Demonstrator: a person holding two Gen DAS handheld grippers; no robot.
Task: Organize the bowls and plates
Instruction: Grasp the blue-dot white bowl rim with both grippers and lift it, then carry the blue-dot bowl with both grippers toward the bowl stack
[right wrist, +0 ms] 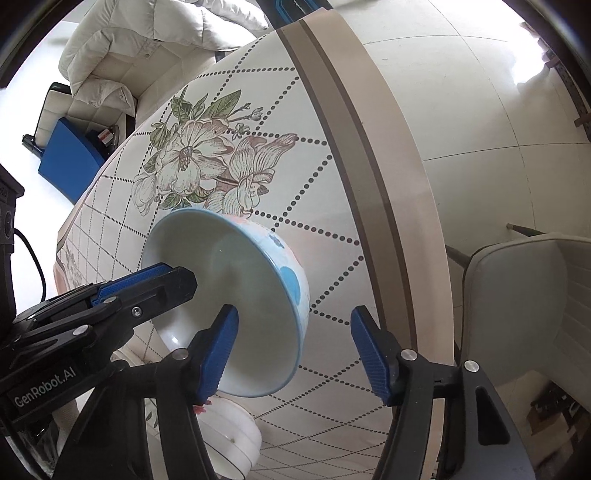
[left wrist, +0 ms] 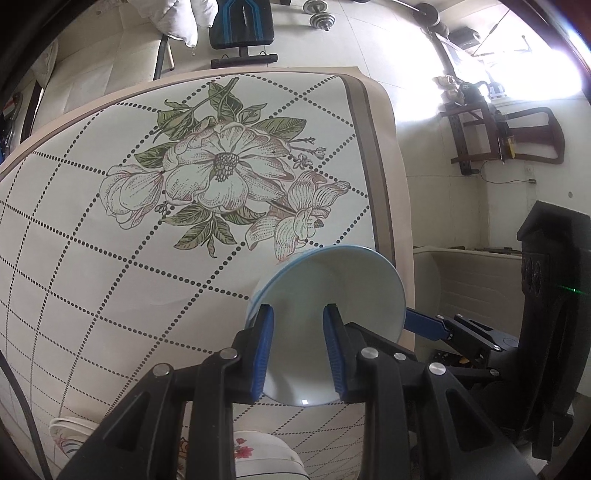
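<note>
My left gripper (left wrist: 298,354) is shut on the rim of a pale blue bowl (left wrist: 328,306) with blue dots outside, and holds it tilted on its side above the floral table (left wrist: 147,258). The same bowl (right wrist: 240,295) fills the middle of the right wrist view, with the left gripper's fingers (right wrist: 147,284) clamped on its rim from the left. My right gripper (right wrist: 293,350) is open; its left finger lies inside the bowl's mouth and its right finger outside, and no contact shows. White floral dishes (left wrist: 258,458) sit low under the left gripper.
A white stack of dishes (right wrist: 229,439) sits on the table below the bowl. The table's brown-striped edge (right wrist: 369,184) runs on the right, with a grey chair (right wrist: 517,314) beyond it. A weight bench (left wrist: 242,26) and dumbbells stand past the far edge.
</note>
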